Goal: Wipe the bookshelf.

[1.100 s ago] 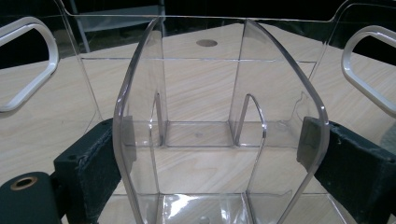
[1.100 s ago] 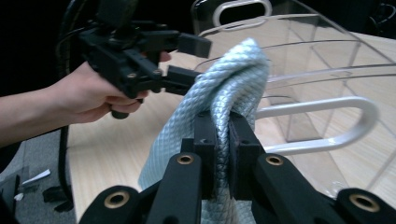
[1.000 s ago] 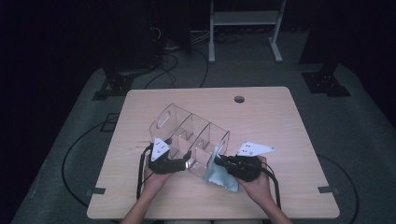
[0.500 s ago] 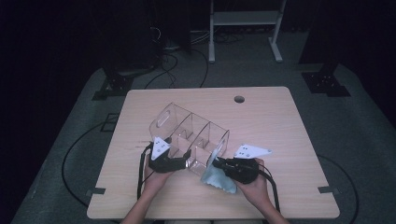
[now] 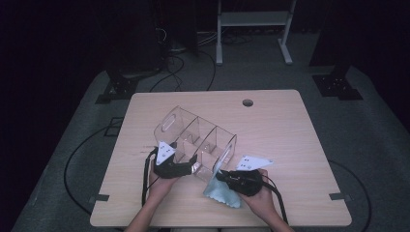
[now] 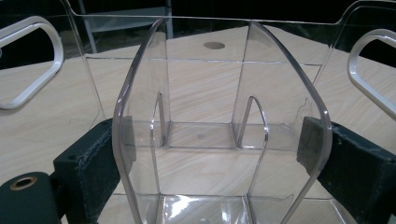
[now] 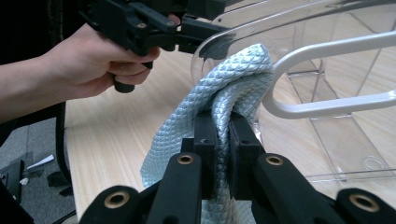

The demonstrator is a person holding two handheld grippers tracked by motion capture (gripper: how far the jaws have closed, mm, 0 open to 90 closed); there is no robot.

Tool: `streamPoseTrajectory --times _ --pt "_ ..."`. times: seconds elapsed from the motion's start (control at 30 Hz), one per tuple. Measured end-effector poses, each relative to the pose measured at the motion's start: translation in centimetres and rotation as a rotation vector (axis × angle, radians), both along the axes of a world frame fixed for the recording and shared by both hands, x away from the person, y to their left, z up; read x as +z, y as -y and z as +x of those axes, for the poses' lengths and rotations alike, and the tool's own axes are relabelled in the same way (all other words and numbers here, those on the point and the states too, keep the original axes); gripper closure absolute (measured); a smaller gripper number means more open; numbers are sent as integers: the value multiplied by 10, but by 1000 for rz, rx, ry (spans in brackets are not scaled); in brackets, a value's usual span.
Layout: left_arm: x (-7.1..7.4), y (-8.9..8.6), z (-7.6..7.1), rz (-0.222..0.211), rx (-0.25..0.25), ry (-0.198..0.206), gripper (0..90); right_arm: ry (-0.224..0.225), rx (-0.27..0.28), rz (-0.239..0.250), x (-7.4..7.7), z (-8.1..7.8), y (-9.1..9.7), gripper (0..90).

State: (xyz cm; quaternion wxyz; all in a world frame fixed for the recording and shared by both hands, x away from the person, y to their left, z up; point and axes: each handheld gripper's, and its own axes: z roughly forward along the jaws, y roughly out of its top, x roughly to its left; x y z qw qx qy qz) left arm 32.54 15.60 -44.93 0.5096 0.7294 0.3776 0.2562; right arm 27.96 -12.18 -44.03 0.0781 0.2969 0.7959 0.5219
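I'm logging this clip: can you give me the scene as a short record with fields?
surface: wooden table
organizer: clear, three compartments, tipped on its side
left tool: jaws clamp the organizer's curved wall
right tool: shut on cloth
cloth: light blue, pressed against organizer's end wall by the handle slot
activity: wiping the organizer, apparently

Wooden table (image 5: 290, 130), black cables (image 5: 179, 67), white metal stand (image 5: 251, 19) behind.

Clear organizer (image 5: 196, 140) between both grippers, cloth (image 5: 220, 189) beside
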Motion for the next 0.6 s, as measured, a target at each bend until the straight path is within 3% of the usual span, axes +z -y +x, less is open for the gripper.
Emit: streamPoseTrajectory --times 0.17,0.23,0.33,0.47,0.6 --pt "1 1 0 4 1 3 76 2 -16 -14 -6 5 3 834" --pt "0 1 0 4 1 3 76 12 -34 -61 -14 7 3 835" --pt "0 1 0 1 2 1 76 -28 -31 -38 -18 10 5 835" --pt "0 0 1 -5 0 2 75 7 -16 8 -4 5 4 835" --pt "0 1 1 -2 3 0 75 -13 -12 26 -9 9 6 835"
